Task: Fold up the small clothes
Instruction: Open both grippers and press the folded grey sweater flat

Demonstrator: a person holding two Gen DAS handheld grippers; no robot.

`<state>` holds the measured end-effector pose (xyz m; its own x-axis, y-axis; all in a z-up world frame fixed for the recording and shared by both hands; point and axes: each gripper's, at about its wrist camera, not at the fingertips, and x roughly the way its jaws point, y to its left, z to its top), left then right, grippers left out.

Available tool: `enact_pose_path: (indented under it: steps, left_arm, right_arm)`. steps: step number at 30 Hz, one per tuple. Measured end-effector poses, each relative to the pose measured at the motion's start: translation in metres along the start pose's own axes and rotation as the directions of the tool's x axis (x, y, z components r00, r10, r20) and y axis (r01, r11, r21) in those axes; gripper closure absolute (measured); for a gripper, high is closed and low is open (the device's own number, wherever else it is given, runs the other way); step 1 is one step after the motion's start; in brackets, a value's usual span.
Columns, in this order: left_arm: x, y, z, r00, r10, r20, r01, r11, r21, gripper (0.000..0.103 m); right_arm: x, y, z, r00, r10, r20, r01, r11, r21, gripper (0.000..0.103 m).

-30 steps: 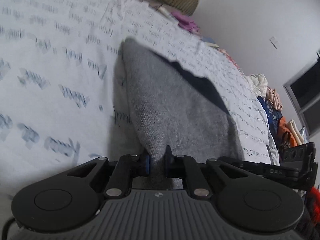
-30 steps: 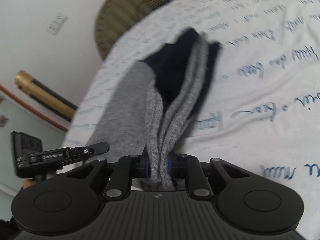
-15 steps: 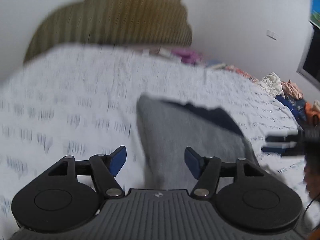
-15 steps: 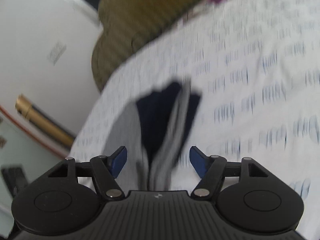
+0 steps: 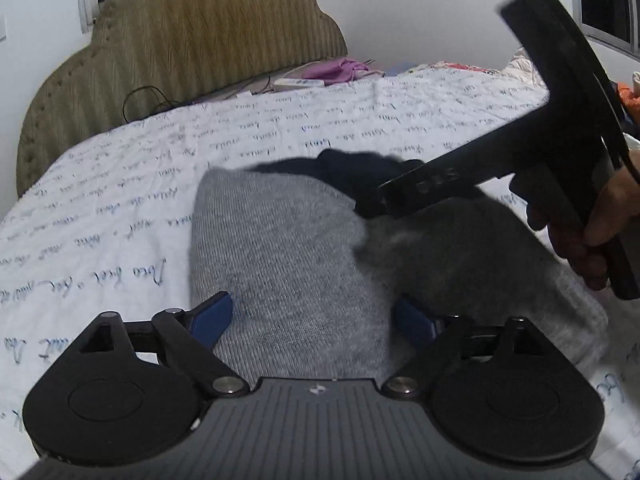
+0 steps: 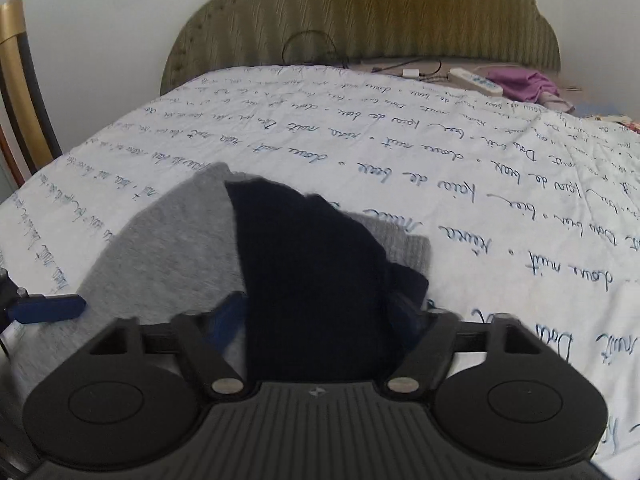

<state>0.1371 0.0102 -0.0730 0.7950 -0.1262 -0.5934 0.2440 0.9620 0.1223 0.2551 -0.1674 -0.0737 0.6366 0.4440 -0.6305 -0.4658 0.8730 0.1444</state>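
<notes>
1. Fingers of the left gripper (image 5: 310, 318) stand wide apart, having just been opening; the grey knit lies between the blue pads (image 5: 210, 312) but neither pad presses on it.
2. Fingers of the right gripper (image 6: 320, 316) are likewise spread, also having just been opening; dark cloth lies between them, loose, not pinched.
3. Garment (image 5: 288, 256) — small, grey with a navy part (image 6: 308, 264) — rests flat on the bedspread (image 6: 440, 152), on the side of the bed far from the headboard (image 6: 360, 12), directly ahead of both grippers.
4. Step in hand, as judged: letting go after a fold and clearing away. To do it well, lift each gripper straight off the cloth before moving sideways, so no pad drags a layer back open.
5. Right-hand view shows the navy part lying skewed over the grey, with a grey corner showing past it toward the headboard. Judged untidy; squaring these edges before any further fold is advised.
6. Left-hand view shows the right gripper (image 5: 500, 168) and the hand (image 5: 600, 236) holding it close above the garment, on its far side from the left gripper — keep the two apart while withdrawing.
7. Knit looks soft and thick; expect it to spring up slightly, so a light press along the crease may help.
</notes>
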Motion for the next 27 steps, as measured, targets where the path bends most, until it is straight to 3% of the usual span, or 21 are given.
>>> enact_pose_path:
  steps: [2, 7, 11, 14, 19, 23, 26, 27]
  left_arm:
    - [0.001, 0.003, -0.002, 1.000, -0.014, -0.009, 0.014, 1.000, -0.011, 0.012]
    - [0.001, 0.005, 0.000, 1.000, -0.017, -0.020, 0.017, 1.000, -0.010, 0.013]
    - [0.002, 0.004, 0.005, 1.000, -0.014, -0.025, 0.013, 1.000, -0.007, 0.012]
    - [-0.007, 0.008, 0.009, 1.000, -0.014, -0.015, 0.014, 1.000, -0.021, 0.015]
    - [-0.036, 0.026, 0.010, 0.998, 0.007, 0.056, -0.003, 0.996, -0.086, 0.018]
    - [-0.030, 0.033, -0.001, 1.000, 0.022, -0.002, -0.022, 0.994, -0.106, 0.020]
    - [-0.014, 0.032, -0.014, 0.998, -0.003, -0.064, -0.004, 0.994, -0.108, 0.021]
    - [-0.011, 0.035, -0.017, 0.998, -0.003, -0.055, -0.004, 0.993, -0.122, 0.021]
  right_arm:
    - [0.001, -0.012, -0.006, 0.999, 0.033, 0.013, -0.034, 0.997, 0.063, 0.015]
    - [0.004, -0.016, -0.008, 1.000, 0.024, 0.007, -0.024, 0.996, 0.081, 0.002]
    - [-0.004, -0.018, -0.001, 1.000, 0.026, -0.006, -0.025, 0.991, 0.132, 0.002]
    - [-0.030, -0.013, 0.004, 0.998, -0.009, 0.066, -0.001, 0.989, 0.151, 0.003]
    - [-0.076, 0.002, 0.005, 0.977, 0.060, 0.206, -0.095, 0.982, 0.164, 0.003]
    - [-0.064, 0.021, -0.010, 0.982, 0.126, 0.143, -0.145, 0.981, 0.131, 0.003]
    - [-0.034, 0.025, -0.031, 0.997, 0.068, 0.033, -0.071, 0.993, 0.095, 0.002]
    - [-0.032, 0.028, -0.039, 0.998, 0.043, 0.051, -0.045, 0.998, 0.048, 0.002]
